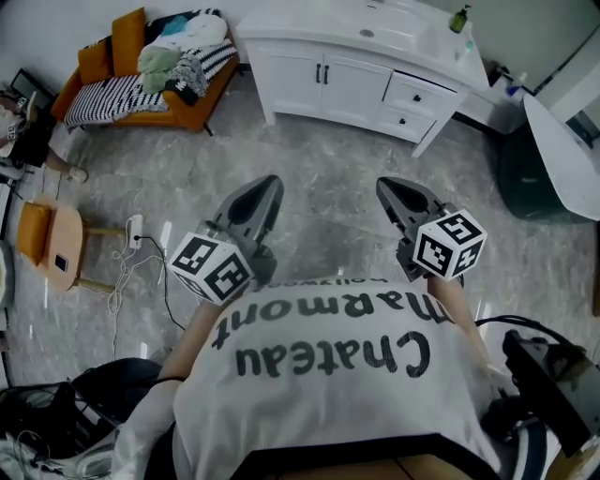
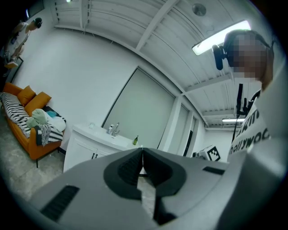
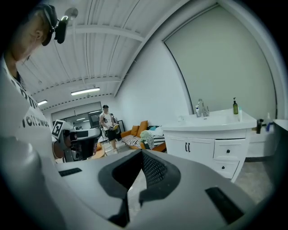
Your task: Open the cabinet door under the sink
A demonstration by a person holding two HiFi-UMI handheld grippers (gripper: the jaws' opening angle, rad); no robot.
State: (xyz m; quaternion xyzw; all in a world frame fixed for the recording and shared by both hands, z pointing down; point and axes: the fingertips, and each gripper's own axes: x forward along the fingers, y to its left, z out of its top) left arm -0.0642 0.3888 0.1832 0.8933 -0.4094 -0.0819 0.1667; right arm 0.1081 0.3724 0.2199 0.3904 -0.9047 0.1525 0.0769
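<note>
A white vanity cabinet [image 1: 352, 80] stands against the far wall, with a sink [image 1: 384, 23] in its top. Under the sink are two shut doors with dark handles [image 1: 324, 73]; the same doors [image 3: 193, 148] show in the right gripper view. Two drawers [image 1: 412, 103] sit to the right of the doors. My left gripper [image 1: 265, 187] is held out over the floor, well short of the cabinet, jaws shut and empty. My right gripper [image 1: 386, 187] is level with it to the right, also shut and empty. In the left gripper view the cabinet [image 2: 90, 150] lies ahead to the left.
An orange sofa [image 1: 141, 84] piled with clothes stands at the back left. A small wooden stool [image 1: 52, 246] and a power strip with cables [image 1: 134, 234] lie at the left. A dark bin [image 1: 539, 183] is at the right. A person [image 3: 108, 126] stands far back.
</note>
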